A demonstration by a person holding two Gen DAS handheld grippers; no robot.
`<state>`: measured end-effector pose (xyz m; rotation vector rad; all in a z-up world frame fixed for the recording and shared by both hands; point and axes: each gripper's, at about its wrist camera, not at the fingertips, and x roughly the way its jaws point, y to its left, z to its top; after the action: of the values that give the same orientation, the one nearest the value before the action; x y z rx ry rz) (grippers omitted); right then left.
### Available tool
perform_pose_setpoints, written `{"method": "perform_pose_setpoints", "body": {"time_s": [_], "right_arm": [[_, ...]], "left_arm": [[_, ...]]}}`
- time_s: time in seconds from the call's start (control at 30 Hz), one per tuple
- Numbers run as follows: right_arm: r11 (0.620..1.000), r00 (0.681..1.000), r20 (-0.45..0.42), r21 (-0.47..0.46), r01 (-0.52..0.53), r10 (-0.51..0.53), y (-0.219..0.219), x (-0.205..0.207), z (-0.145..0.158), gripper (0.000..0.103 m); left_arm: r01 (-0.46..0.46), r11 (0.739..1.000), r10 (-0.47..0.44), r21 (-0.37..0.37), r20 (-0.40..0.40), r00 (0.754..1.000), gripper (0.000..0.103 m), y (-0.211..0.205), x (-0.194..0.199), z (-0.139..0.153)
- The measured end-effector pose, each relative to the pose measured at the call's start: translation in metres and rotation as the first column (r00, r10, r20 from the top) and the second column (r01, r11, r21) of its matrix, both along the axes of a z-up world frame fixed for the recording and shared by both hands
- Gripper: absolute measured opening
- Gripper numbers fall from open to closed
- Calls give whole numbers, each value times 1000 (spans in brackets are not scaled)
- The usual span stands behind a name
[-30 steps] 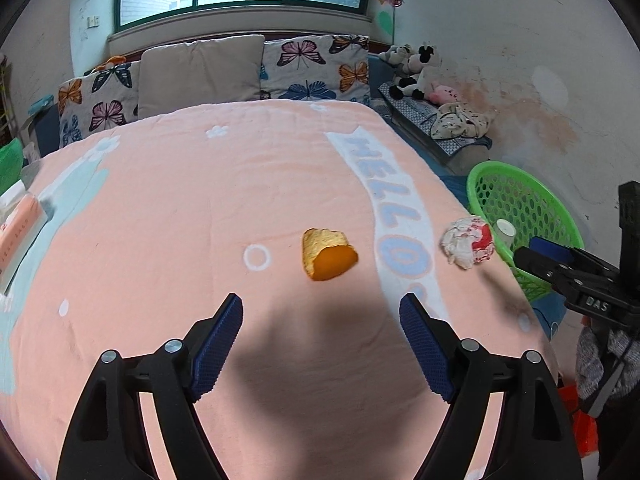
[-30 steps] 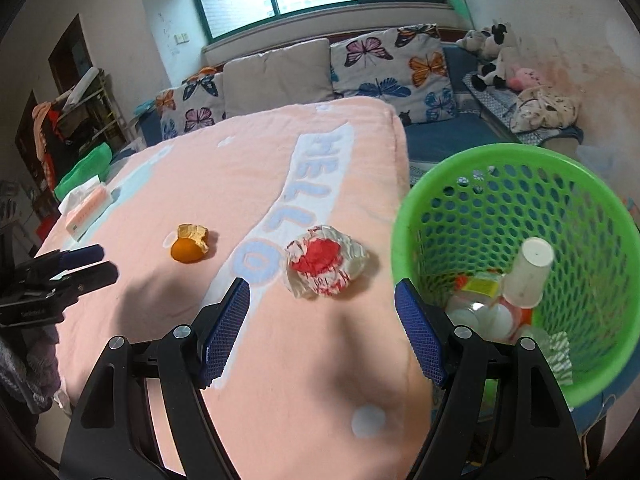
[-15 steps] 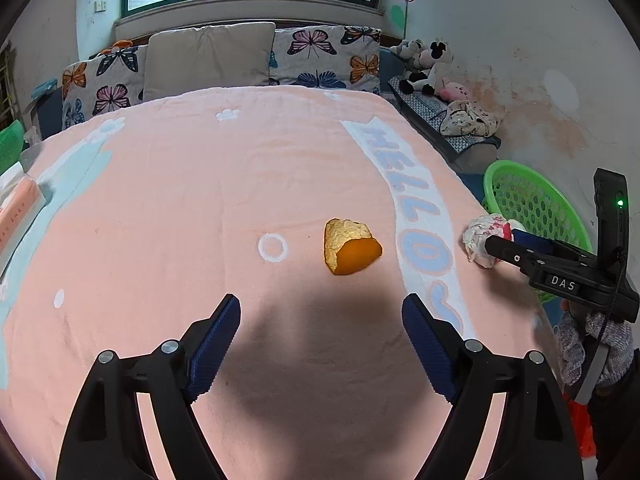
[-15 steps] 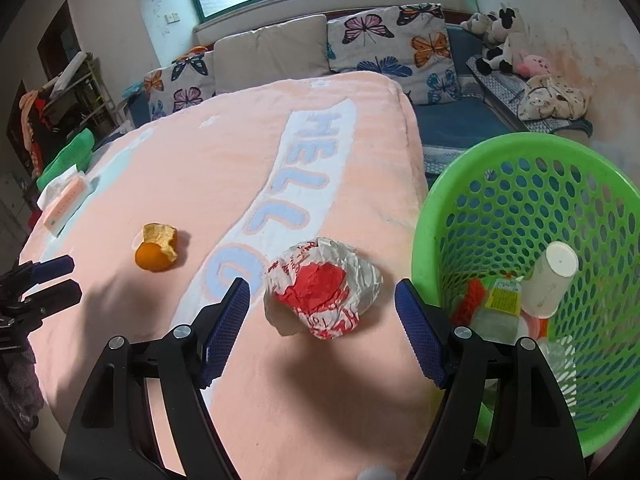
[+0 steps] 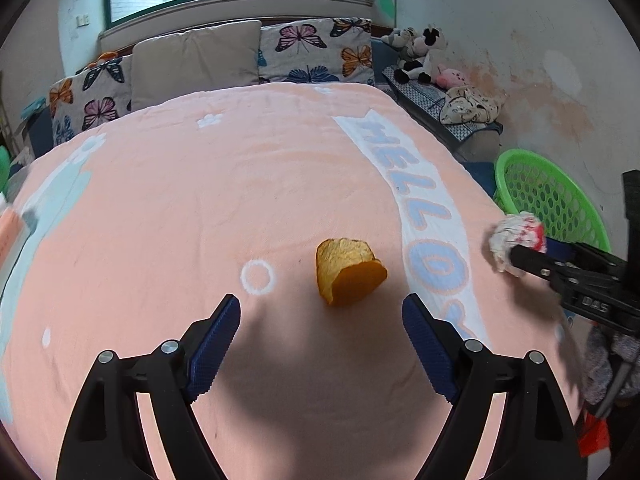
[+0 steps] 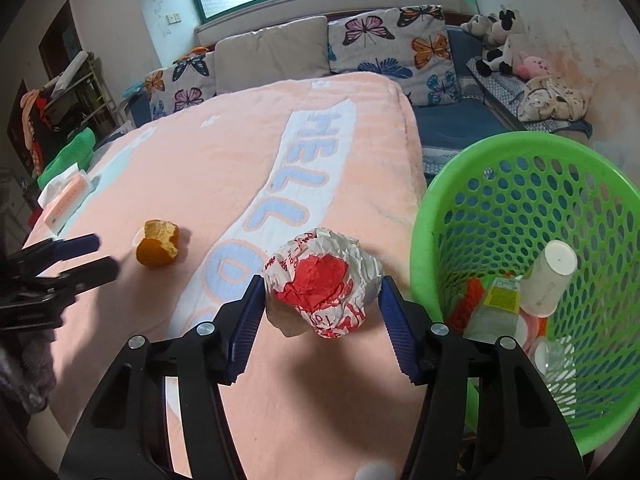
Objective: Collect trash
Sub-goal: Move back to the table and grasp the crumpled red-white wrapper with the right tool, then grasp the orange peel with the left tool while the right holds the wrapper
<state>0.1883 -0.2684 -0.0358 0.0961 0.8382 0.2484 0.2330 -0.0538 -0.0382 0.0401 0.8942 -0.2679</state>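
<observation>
A crumpled white-and-red paper wrapper (image 6: 320,276) lies on the pink blanket near the bed's right edge, and my right gripper (image 6: 322,284) is shut on it, both blue pads pressing its sides. From the left wrist view the same wrapper (image 5: 508,236) shows at the tip of the right gripper (image 5: 516,256). A piece of orange peel (image 5: 348,272) sits on the blanket just ahead of my left gripper (image 5: 321,306), which is open with nothing between its fingers. The peel (image 6: 157,249) and the left gripper (image 6: 96,256) also appear at the left of the right wrist view.
A green mesh basket (image 6: 520,138) stands beside the bed on the right, holding a white cup (image 6: 550,280), a bottle and other scraps. A tissue pack (image 6: 66,200) lies at the blanket's far left edge. Pillows line the head of the bed.
My right gripper came forward and down around the wrapper and its jaws closed on it. The left gripper moved closer to the orange peel and stayed open.
</observation>
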Motion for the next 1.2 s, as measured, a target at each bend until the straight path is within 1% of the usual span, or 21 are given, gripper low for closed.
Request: {"method": "perform_pose_setpoints", "body": {"time_s": [0.27, 0.5, 0.6, 0.73, 0.8, 0.87, 1.0, 1.03, 1.2], "right_arm": [[1000, 999, 35, 19, 11, -12, -11, -22, 16, 58], [999, 998, 52, 29, 22, -24, -18, -36, 25, 58], [999, 998, 57, 31, 29, -31, -21, -43, 27, 58], [998, 997, 54, 34, 44, -46, -24, -45, 27, 58], [998, 997, 54, 34, 53, -55, -26, -47, 26, 58], [998, 997, 54, 34, 58, -60, -28, -48, 26, 58], [997, 996, 56, 37, 71, -73, -32, -51, 26, 58], [996, 995, 57, 39, 77, -79, -34, -53, 26, 58], [993, 992, 60, 45, 105, -108, -45, -58, 28, 58]], "left_arm": [[65, 998, -64, 26, -30, 998, 80, -7, 25, -13], [117, 992, -115, 52, -33, 993, 80, -13, 37, -20], [132, 990, -131, 42, -35, 991, 76, -14, 39, -23], [153, 988, -153, 12, -29, 988, 68, -16, 39, -25], [164, 986, -164, 10, -27, 986, 64, -19, 38, -25], [172, 985, -171, 11, -23, 985, 57, -22, 37, -26], [175, 985, -175, -6, -21, 984, 48, -22, 34, -25], [174, 985, -174, -12, -20, 984, 43, -22, 33, -24], [164, 986, -164, -28, -9, 986, 38, -20, 27, -15]]}}
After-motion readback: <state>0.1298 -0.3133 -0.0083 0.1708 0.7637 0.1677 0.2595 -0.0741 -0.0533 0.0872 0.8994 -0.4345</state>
